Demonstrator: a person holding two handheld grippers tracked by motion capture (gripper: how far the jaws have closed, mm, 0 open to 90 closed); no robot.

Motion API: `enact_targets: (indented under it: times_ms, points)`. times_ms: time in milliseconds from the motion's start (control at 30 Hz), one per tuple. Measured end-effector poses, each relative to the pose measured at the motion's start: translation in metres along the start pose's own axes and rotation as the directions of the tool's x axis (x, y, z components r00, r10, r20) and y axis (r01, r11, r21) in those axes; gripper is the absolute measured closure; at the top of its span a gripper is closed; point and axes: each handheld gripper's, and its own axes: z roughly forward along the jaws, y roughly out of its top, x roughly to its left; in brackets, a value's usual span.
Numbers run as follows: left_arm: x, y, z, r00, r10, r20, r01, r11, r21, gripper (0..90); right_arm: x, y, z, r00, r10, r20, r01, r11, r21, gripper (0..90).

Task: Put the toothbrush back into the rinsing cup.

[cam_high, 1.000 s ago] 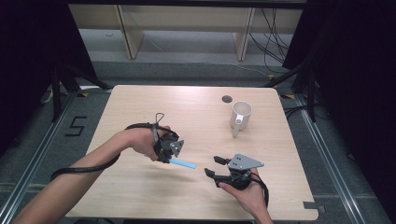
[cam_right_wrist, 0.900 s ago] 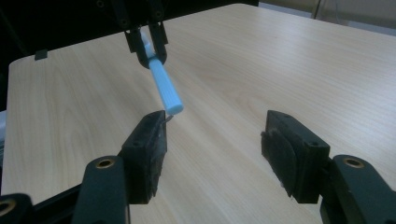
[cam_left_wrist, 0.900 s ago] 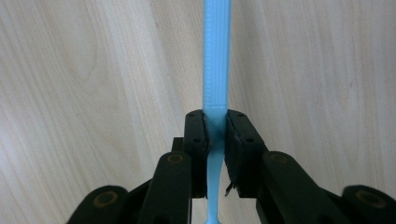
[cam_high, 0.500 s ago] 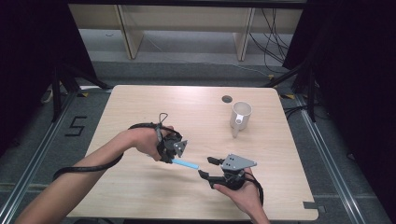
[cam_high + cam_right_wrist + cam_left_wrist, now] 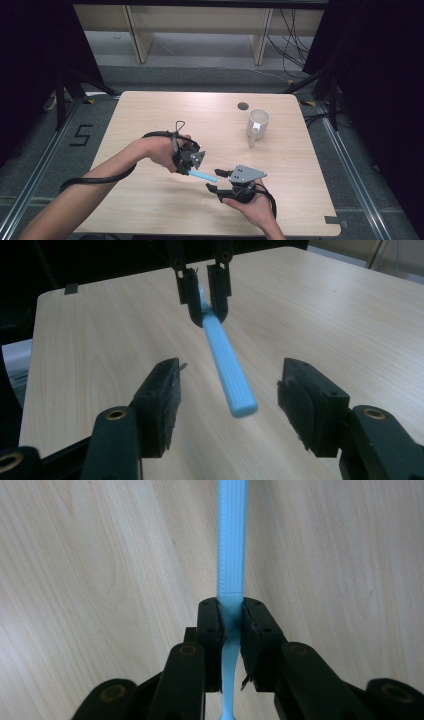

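**Blue stick held out between two grippers**

The left gripper pinches a ribbed blue plastic stick near its thin end, holding it above the wooden table. Its free end points between the spread jaws of the right gripper, touching neither. A white mug stands well apart, beside a small round hole.

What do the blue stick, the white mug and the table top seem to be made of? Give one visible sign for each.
Blue stick: probably moulded plastic, matte, with fine ribs along its wide part.
White mug: likely glazed ceramic, though plastic is possible; smooth white wall.
Table top: pale wood or wood-look laminate, with visible grain lines.
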Motion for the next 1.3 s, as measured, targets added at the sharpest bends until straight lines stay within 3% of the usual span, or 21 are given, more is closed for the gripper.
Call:
enact_targets:
  times_ms: [100,233,267,300,467,567,600,733,1200,1300]
  points:
    - [0.0,0.001,0.001,1.0,0.006,-0.001,-0.006,1.0,-0.001,78.4,0.003,0.0,0.004,0.9999,0.012,0.002,-0.012,1.0,0.006,45.6]
    - [0.0,0.002,0.001,1.0,0.006,0.003,-0.006,1.0,-0.003,78.5,0.003,0.0,0.006,1.0,0.0,-0.003,0.0,1.0,0.015,48.4]
    - [0.0,0.004,0.001,1.0,0.006,0.0,-0.006,0.9999,-0.009,78.5,0.001,0.0,0.009,0.9998,-0.022,-0.001,0.022,1.0,0.007,49.7]
    - [0.0,0.004,0.001,1.0,0.006,0.003,-0.006,0.9999,-0.01,78.5,0.003,0.0,0.01,1.0,-0.004,0.002,0.004,1.0,0.001,50.2]
    - [0.0,0.007,0.001,0.9999,0.014,0.007,-0.014,0.9998,-0.016,78.5,0.001,0.001,0.013,0.9997,-0.023,0.0,0.023,1.0,0.006,52.8]
    - [0.0,0.01,-0.001,0.9997,0.024,0.008,-0.024,0.9993,-0.027,78.4,0.0,0.0,0.013,0.9996,-0.012,-0.026,0.012,1.0,0.009,55.6]
    - [0.0,0.011,-0.002,0.9996,0.028,0.005,-0.028,0.9993,-0.025,78.5,-0.001,0.0,0.013,0.9994,-0.03,-0.016,0.031,0.999,0.009,56.5]
    - [-0.001,0.012,-0.003,0.9995,0.03,0.005,-0.03,0.9992,-0.026,78.5,0.0,-0.001,0.013,0.9991,-0.03,-0.031,0.03,1.0,0.004,60.3]
    - [-0.001,0.014,-0.003,0.9994,0.033,0.009,-0.033,0.9989,-0.035,78.4,0.001,-0.001,0.012,0.999,-0.028,-0.036,0.028,1.0,0.004,69.2]
    - [-0.002,0.015,-0.004,0.9993,0.036,0.014,-0.035,0.9985,-0.041,78.4,0.0,-0.001,0.012,0.9985,-0.047,-0.026,0.047,0.999,-0.005,70.3]
